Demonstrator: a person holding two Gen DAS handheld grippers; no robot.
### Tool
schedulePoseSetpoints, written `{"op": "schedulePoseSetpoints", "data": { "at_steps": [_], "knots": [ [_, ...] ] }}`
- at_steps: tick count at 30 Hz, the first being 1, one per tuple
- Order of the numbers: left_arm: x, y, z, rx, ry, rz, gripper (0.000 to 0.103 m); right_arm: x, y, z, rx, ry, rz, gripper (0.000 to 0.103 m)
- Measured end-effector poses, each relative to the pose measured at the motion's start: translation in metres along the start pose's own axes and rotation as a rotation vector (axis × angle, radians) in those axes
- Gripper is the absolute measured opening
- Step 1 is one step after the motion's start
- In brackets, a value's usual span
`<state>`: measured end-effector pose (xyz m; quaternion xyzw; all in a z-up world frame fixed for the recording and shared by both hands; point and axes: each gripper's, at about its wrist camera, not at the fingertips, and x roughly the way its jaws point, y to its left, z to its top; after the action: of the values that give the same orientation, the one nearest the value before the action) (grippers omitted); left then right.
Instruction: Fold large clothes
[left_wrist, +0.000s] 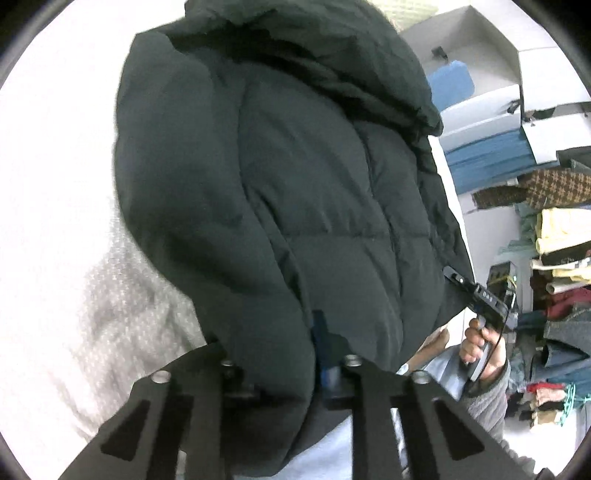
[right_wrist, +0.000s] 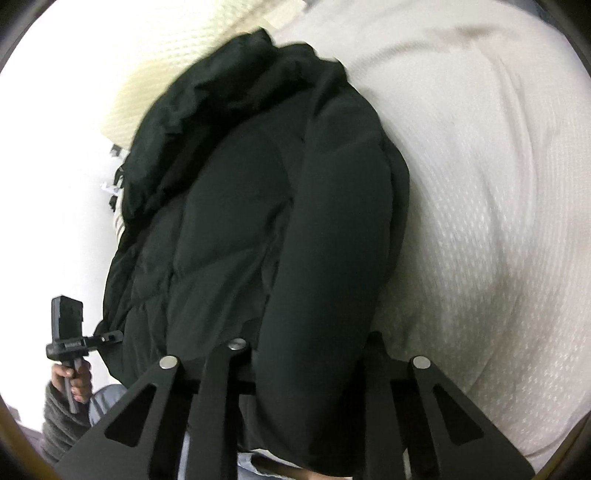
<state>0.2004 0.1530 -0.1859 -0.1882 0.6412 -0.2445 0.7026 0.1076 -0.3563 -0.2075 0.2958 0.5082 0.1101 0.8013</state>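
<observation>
A large dark puffer jacket (left_wrist: 280, 192) lies on a white textured bedspread (left_wrist: 74, 258), hood at the far end. It also fills the right wrist view (right_wrist: 258, 221). My left gripper (left_wrist: 284, 373) is shut on the jacket's near hem, fabric bulging between its jaws. My right gripper (right_wrist: 306, 354) is shut on the jacket's near edge at a sleeve. The right gripper also shows in the left wrist view (left_wrist: 476, 291) at the jacket's right corner. The left gripper shows in the right wrist view (right_wrist: 88, 339) at the jacket's left corner.
The bedspread (right_wrist: 480, 203) spreads to the right. A cream pillow (right_wrist: 155, 74) lies beyond the hood. Stacked folded clothes (left_wrist: 554, 258) and open white boxes (left_wrist: 480, 74) stand to the right of the bed.
</observation>
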Motion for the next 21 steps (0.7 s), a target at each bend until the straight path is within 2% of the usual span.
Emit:
{"op": "schedulePoseSetpoints", "data": {
  "at_steps": [5,8,12,16,21],
  "knots": [
    [-0.032,-0.017,-0.006,0.002,-0.135,-0.031,0.009,-0.028,0.010,0.006,-0.052,-0.081,0.051,0.015],
    [-0.063,-0.033,-0.010,0.002,-0.247,-0.045,0.009,-0.053,0.019,0.011,-0.081,-0.146,0.087,0.014],
    [-0.103,-0.046,-0.027,0.013,-0.348,-0.098,0.006,-0.086,0.026,0.006,-0.090,-0.211,0.138,0.014],
    [-0.138,-0.051,-0.048,0.003,-0.408,-0.135,0.003,-0.108,0.031,-0.006,-0.071,-0.224,0.177,0.013],
    [-0.179,-0.049,-0.082,-0.004,-0.466,-0.173,0.003,-0.158,0.040,-0.019,-0.089,-0.257,0.263,0.013]
  ]
}}
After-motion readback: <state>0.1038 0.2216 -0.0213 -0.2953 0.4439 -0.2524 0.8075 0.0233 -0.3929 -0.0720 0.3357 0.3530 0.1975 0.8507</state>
